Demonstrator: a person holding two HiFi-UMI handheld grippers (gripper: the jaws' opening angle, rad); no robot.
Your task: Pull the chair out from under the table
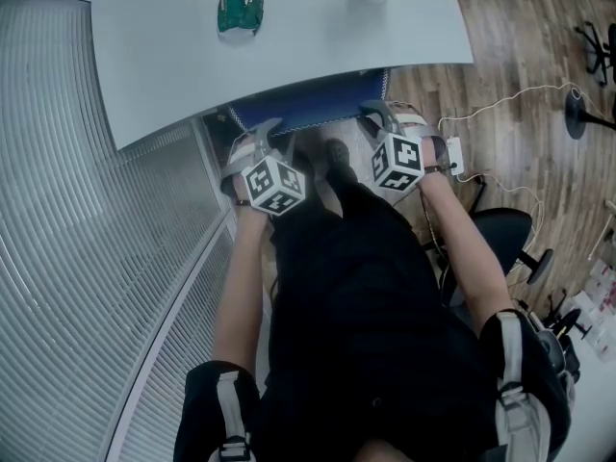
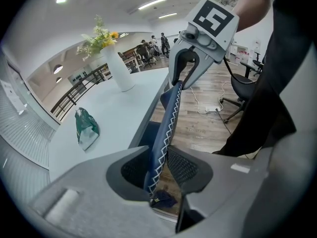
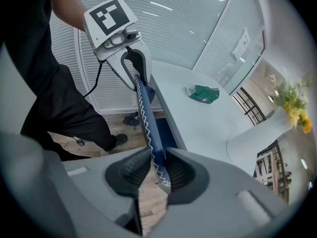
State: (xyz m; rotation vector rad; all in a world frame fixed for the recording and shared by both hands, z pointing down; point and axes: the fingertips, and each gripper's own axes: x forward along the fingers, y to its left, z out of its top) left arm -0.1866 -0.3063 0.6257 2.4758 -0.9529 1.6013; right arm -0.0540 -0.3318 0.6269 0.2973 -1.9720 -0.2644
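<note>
The blue chair (image 1: 310, 110) stands pushed under the white table (image 1: 289, 46), and only the top edge of its back, with white zigzag stitching, shows. The left gripper (image 1: 266, 129) and the right gripper (image 1: 376, 115) are each clamped on this edge, near its two ends. The only print is the black-and-white square markers on the gripper cubes (image 1: 275, 184). A green bag (image 1: 239, 3) lies on the table.

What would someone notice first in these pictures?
Probably the two grippers with black-and-white marker cubes: the left gripper and the right gripper both pinch the top edge of the blue chair back, which peeks out from under the white table. Next come the green bag lying on the tabletop and the white vase of yellow flowers.
</note>
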